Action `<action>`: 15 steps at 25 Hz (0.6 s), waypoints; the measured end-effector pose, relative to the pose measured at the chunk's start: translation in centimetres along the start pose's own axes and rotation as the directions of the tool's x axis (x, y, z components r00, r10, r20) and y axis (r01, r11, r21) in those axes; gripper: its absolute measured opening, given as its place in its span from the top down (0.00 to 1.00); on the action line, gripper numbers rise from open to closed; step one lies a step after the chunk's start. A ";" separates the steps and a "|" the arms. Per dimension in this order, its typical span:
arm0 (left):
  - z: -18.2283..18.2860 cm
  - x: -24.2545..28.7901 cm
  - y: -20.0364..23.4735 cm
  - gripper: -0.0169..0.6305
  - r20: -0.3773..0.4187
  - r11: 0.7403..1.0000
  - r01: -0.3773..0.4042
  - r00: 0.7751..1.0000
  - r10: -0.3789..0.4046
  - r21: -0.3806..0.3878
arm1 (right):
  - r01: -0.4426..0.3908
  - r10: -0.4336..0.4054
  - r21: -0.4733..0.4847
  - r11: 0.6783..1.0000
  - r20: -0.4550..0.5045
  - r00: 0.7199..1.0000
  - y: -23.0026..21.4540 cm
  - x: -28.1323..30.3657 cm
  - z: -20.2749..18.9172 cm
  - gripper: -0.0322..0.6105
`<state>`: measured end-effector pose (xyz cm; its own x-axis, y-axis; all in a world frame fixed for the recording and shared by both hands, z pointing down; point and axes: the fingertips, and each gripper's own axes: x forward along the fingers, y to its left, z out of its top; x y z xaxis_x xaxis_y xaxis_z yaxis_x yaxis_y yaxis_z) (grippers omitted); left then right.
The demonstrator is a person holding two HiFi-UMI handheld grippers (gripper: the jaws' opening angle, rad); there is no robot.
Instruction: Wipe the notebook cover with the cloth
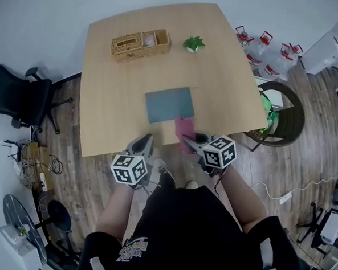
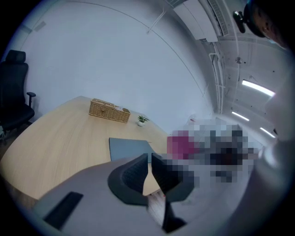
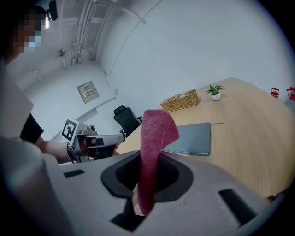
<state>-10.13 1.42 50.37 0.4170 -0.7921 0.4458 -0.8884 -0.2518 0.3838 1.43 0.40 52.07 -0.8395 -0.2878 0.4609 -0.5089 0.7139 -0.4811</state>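
Note:
A grey-blue notebook (image 1: 170, 104) lies flat near the front middle of the wooden table (image 1: 108, 93). A dark pink cloth (image 1: 185, 128) hangs just in front of it, over the table's front edge. My right gripper (image 1: 192, 142) is shut on the cloth (image 3: 154, 133), which stands up between its jaws and folds over at the top. My left gripper (image 1: 144, 145) sits at the table's front edge, left of the cloth, shut with nothing between its jaws (image 2: 150, 159). From the left gripper view the notebook (image 2: 129, 148) lies just beyond the jaws.
A wicker basket (image 1: 140, 44) and a small potted plant (image 1: 193, 44) stand at the table's far side. A black office chair (image 1: 17, 96) is to the left, a round dark chair (image 1: 284, 118) at the table's right corner, and several water jugs (image 1: 265, 52) on the floor beyond.

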 end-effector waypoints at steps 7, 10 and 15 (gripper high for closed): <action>-3.1 -1.9 -7.3 0.93 0.027 0.999 -0.033 0.999 0.033 -0.007 | -0.041 0.042 -0.010 0.999 0.057 0.998 1.4 -6.3 -2.3 0.85; -4.6 -3.1 -10.0 0.93 0.028 0.999 -0.043 0.999 0.043 0.014 | -0.067 0.067 -0.015 0.998 0.069 0.995 2.5 -8.2 -3.6 0.85; -5.8 -5.6 -12.2 0.94 0.040 0.997 -0.067 0.997 0.066 0.038 | -0.099 0.101 -0.030 0.995 0.062 0.993 4.2 -9.2 -5.2 0.85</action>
<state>-0.48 12.18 47.87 0.3497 -0.8285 0.4373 -0.9212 -0.2190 0.3217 8.00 9.39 49.65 -0.8966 -0.2537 0.3629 -0.4174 0.7578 -0.5014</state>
